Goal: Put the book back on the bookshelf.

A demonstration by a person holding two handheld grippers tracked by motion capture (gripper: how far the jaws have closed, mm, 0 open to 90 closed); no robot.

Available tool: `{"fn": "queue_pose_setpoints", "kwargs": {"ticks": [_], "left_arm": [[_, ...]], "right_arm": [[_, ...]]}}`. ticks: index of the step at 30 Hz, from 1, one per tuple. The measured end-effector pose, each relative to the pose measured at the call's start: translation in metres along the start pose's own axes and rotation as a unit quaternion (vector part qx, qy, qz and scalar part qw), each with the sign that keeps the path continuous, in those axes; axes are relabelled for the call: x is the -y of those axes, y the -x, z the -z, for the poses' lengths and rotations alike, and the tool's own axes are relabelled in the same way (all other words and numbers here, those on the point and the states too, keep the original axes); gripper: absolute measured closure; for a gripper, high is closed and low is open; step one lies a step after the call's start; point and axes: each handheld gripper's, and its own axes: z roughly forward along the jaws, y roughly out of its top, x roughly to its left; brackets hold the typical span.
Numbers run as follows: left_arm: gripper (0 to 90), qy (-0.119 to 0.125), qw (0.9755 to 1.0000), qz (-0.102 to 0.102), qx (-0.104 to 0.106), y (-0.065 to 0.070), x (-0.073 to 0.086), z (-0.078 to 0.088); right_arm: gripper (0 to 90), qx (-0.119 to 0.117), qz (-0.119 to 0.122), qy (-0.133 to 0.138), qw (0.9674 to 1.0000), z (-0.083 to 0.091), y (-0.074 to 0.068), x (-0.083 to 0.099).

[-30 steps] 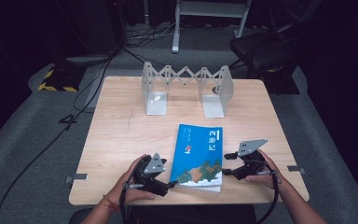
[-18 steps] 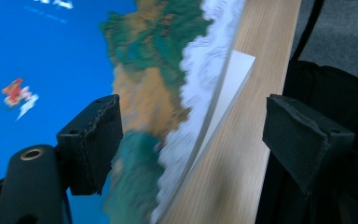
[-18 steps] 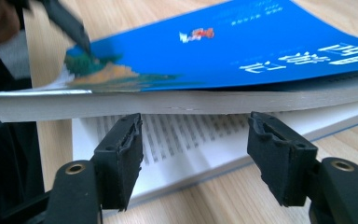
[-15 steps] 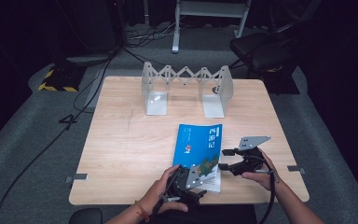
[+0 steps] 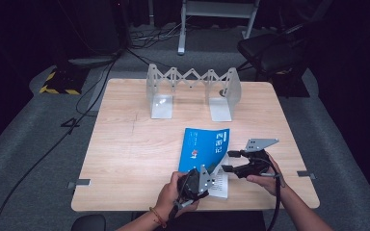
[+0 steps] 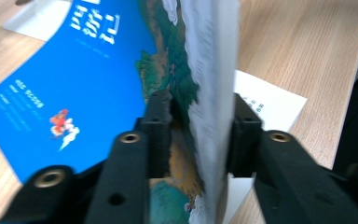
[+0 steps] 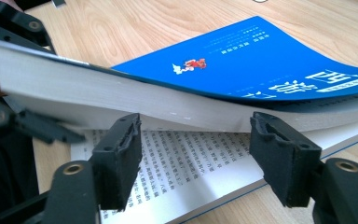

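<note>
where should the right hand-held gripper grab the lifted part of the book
Grip the raised stack of pages at its open fore-edge, coming in level from the book's right side. That edge is bowed up off the printed page, leaving a gap for a jaw. The left hand-held gripper already pinches the near corner, so grip farther along.

"西游记" on blue book [image 5: 204, 147] cover (Chinese)

Glossy blue paper-covered book [image 5: 205, 147], matt wooden table [image 5: 130, 159] — smooth metal bookend rack [image 5: 192, 91]
</note>
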Motion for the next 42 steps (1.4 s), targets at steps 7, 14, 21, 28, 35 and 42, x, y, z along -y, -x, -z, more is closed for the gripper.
{"fn": "queue_pose_setpoints", "kwargs": {"ticks": [7, 14, 21, 28, 35, 42], "left_arm": [[79.2, 0.003, 0.9997, -0.022, 0.007, -0.018, 0.007, 0.011], [79.0, 0.014, 0.9981, -0.041, 0.044, -0.048, 0.028, 0.029], [78.5, 0.008, 0.9968, -0.058, 0.055, -0.068, 0.04, 0.04], [76.6, 0.013, 0.9968, -0.047, 0.064, -0.083, 0.053, 0.047], [75.9, 0.017, 0.9967, -0.029, 0.073, -0.097, 0.056, 0.053], [74.9, 0.016, 0.9968, -0.025, 0.074, -0.103, 0.06, 0.056]], "right_arm": [[31.8, -0.014, -0.008, 0.009, 0.9998, -0.003, 0.003, 0.002], [32.6, -0.007, 0.032, 0.013, 0.9994, 0.009, -0.002, 0.003], [31.2, -0.025, 0.102, 0.04, 0.9937, 0.002, -0.021, -0.027], [31.5, -0.045, 0.148, 0.002, 0.988, -0.042, -0.031, -0.038], [32.6, -0.054, 0.158, -0.022, 0.9858, -0.062, -0.015, -0.036], [31.9, -0.002, 0.17, -0.035, 0.9848, -0.074, -0.001, -0.031]]}}
